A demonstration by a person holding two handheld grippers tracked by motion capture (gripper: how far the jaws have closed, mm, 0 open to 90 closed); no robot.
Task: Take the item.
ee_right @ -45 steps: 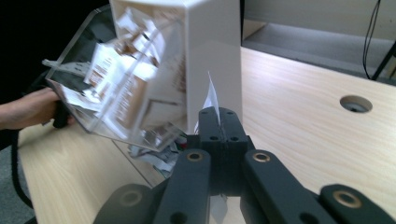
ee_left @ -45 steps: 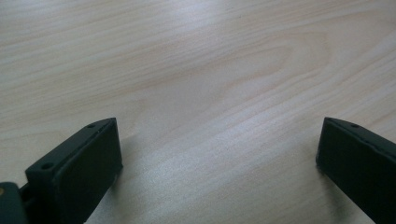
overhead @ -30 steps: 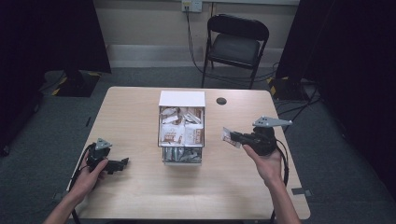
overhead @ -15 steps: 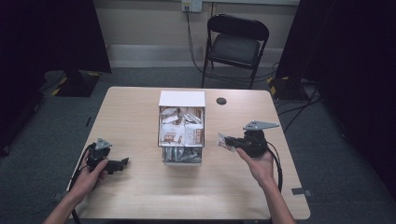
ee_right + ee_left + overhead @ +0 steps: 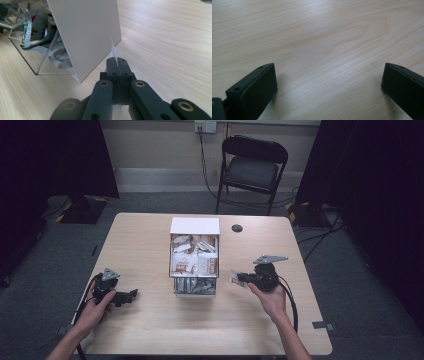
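On a pale wood table (image 5: 150, 245) over grey carpet, left gripper (image 5: 131, 295) fingers released; right gripper (image 5: 235, 278) grasping a packet (image 5: 113, 51).

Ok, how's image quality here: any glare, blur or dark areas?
High view: room edges very dark, table evenly lit, soft focus. Left gripper view: sheen on the wood, jaws slightly blurred. Right gripper view: near linkage out of focus, reflections on the clear box, packet edge sharp.
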